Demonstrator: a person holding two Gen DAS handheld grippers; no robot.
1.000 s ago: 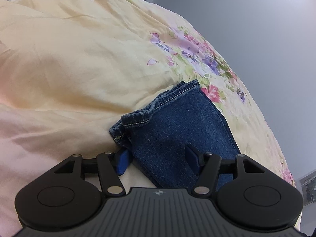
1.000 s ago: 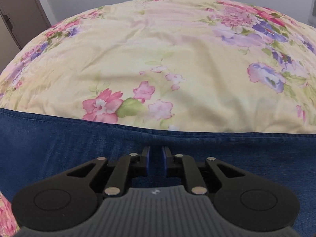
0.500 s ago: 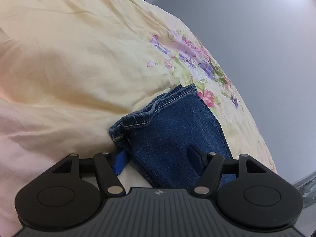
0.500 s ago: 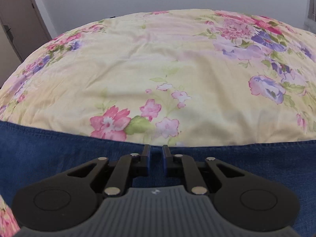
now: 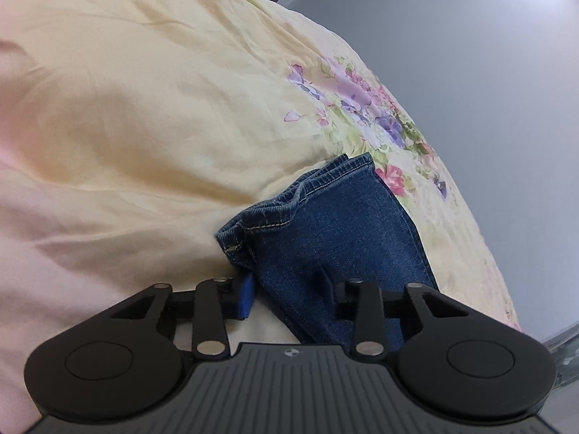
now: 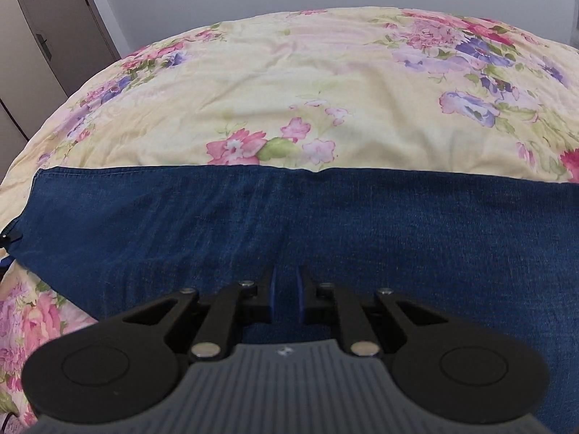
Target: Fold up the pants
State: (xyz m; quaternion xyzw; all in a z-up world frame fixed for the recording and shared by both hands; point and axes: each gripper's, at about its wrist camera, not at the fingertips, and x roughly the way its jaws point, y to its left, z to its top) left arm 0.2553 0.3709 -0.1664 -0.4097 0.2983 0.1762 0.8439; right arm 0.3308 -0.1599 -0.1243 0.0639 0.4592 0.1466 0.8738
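Observation:
Blue denim pants [image 5: 336, 238] lie on a floral bed cover. In the left wrist view the stitched hem end points away from me. My left gripper [image 5: 286, 294] is open, its jaws astride the near edge of the leg, not closed on it. In the right wrist view the pants [image 6: 289, 224] stretch flat across the frame as a wide band. My right gripper [image 6: 286, 294] is nearly closed, with denim pinched between its blue pads low over the cloth.
The yellow floral bed cover [image 6: 289, 83] spreads beyond the pants and bulges up at the left of the left wrist view [image 5: 126, 126]. A grey wall [image 5: 488, 90] stands behind. Cabinet doors [image 6: 39, 39] stand at the far left.
The right gripper has moved back, so more denim shows ahead of it. The left gripper stays open and has shifted slightly along the leg.

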